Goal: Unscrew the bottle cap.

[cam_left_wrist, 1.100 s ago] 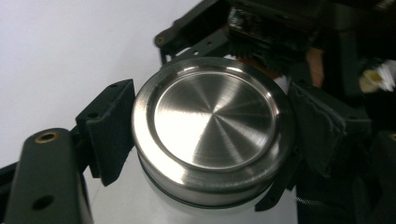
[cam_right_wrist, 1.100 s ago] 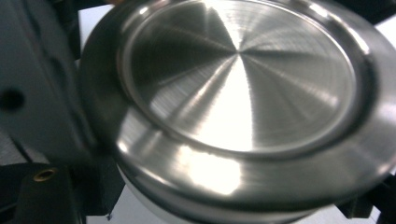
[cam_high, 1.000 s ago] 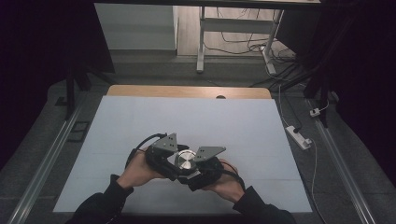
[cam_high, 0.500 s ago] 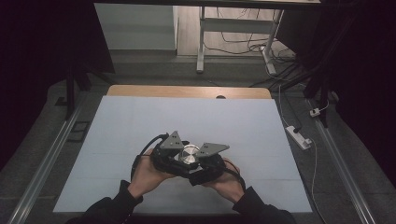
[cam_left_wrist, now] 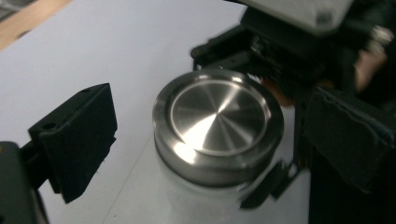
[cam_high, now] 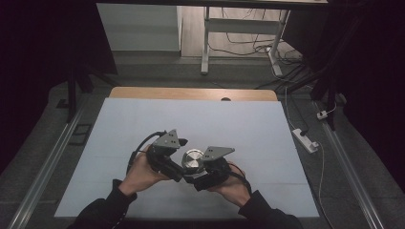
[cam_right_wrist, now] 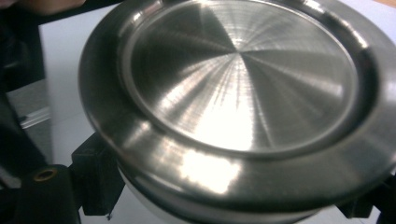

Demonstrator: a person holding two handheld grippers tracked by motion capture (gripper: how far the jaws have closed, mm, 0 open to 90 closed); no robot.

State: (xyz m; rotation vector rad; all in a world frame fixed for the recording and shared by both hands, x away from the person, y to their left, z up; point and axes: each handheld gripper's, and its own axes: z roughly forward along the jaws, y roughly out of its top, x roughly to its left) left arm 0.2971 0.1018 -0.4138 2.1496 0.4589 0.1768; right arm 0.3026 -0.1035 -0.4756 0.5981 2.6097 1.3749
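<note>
A small white jar with a round brushed-steel lid [cam_high: 192,160] is at the near middle of the table. In the right gripper view the lid [cam_right_wrist: 243,84] looms close, and my right gripper [cam_high: 199,174] is shut on the white jar body just under it. My left gripper [cam_high: 177,162] reaches in from the left. Its jaws have just been opening. In the left gripper view the lid [cam_left_wrist: 219,121] lies between the two black pads [cam_left_wrist: 77,140], with a gap on each side, so nothing is gripped there.
The table top [cam_high: 239,124] is a pale sheet with a wooden strip [cam_high: 191,93] along its far edge. A white power strip [cam_high: 305,140] lies on the floor off the right side. Desk legs and cables [cam_high: 239,43] stand beyond the table.
The left gripper has eased slightly to the left, away from the lid. The jar and the right hand stay where they were.
</note>
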